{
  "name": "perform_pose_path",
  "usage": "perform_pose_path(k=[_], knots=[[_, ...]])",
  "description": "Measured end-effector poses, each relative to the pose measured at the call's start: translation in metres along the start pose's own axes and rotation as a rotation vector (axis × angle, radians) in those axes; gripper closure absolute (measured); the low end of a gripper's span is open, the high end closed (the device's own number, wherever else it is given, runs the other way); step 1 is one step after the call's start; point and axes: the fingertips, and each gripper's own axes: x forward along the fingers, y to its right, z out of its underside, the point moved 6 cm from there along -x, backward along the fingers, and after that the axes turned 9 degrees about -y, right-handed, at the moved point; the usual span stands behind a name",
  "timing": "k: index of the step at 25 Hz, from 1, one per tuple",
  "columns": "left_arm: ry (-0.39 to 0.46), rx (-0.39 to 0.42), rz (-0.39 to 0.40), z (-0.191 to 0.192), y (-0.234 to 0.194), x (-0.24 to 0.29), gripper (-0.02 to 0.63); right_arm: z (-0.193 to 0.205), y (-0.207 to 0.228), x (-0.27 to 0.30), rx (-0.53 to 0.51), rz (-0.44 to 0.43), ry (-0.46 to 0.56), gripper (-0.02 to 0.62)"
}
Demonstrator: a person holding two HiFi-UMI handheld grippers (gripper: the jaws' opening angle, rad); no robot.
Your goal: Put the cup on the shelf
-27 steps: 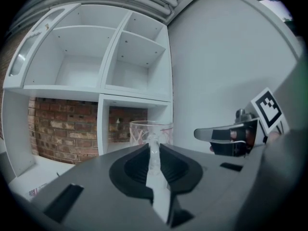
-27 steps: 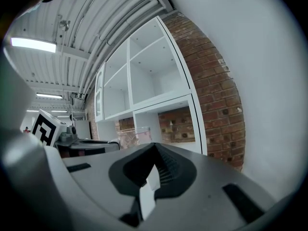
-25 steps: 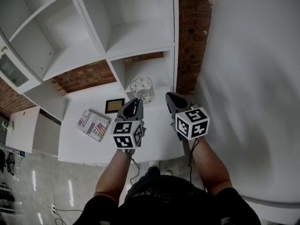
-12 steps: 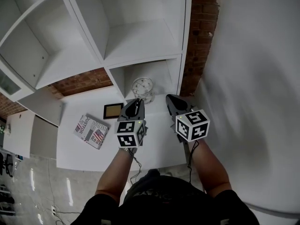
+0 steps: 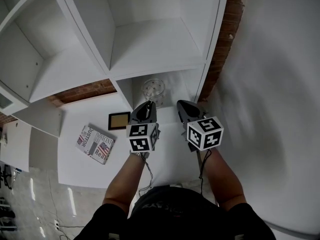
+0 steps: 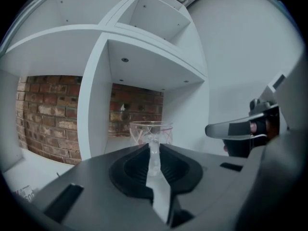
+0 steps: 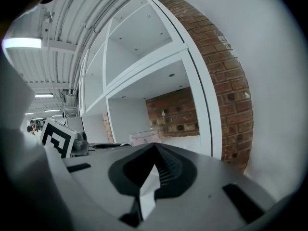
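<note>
Left gripper view shows the cup (image 6: 150, 131) as a small clear glass one with thin pinkish lines crossing its wall and a clear handle that faces the camera. The left gripper (image 6: 154, 148) has its jaws pressed onto that handle and holds the cup upright at the mouth of the lowest right compartment of the white shelf unit (image 6: 94, 95). Whether its base touches the compartment floor cannot be told. From the head view the cup (image 5: 153, 88) sits just beyond the tips of the left gripper (image 5: 146, 105), inside the opening of that compartment, with the brick wall (image 5: 85, 90) to its left behind the unit. The right gripper (image 5: 184, 105) hangs just to the right of the left one, near the cup but apart from it. In the right gripper view its jaws meet at the tips with nothing between them, and the cup (image 7: 142, 137) shows past them to the left. On the white counter (image 5: 75, 164) to the left lie a small brown picture frame (image 5: 119, 120) and a printed magazine (image 5: 96, 143). Compared with a second ago, both grippers have gone forward together: the cup then hung over the counter in front of the compartment and is now within its opening, and the shelf unit (image 5: 150, 44) fills more of the view. The grip on the handle is unchanged, and the frame and magazine lie where they did.
</note>
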Motion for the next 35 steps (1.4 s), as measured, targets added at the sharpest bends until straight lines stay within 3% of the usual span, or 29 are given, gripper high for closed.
perform_pose_path(k=[15,30,35], knots=[[-0.007,0.032,-0.027,-0.005,-0.022,0.046,0.569,0.005,0.013,0.038,0.036,0.006,-0.037,0.595],[-0.025,0.056,-0.059,-0.004,-0.022,0.057,0.563,0.014,0.01,0.036,0.061,0.003,-0.043,0.595],[-0.03,0.028,-0.06,-0.001,-0.025,0.058,0.474,0.013,0.01,0.028,0.066,0.009,-0.034,0.595]])
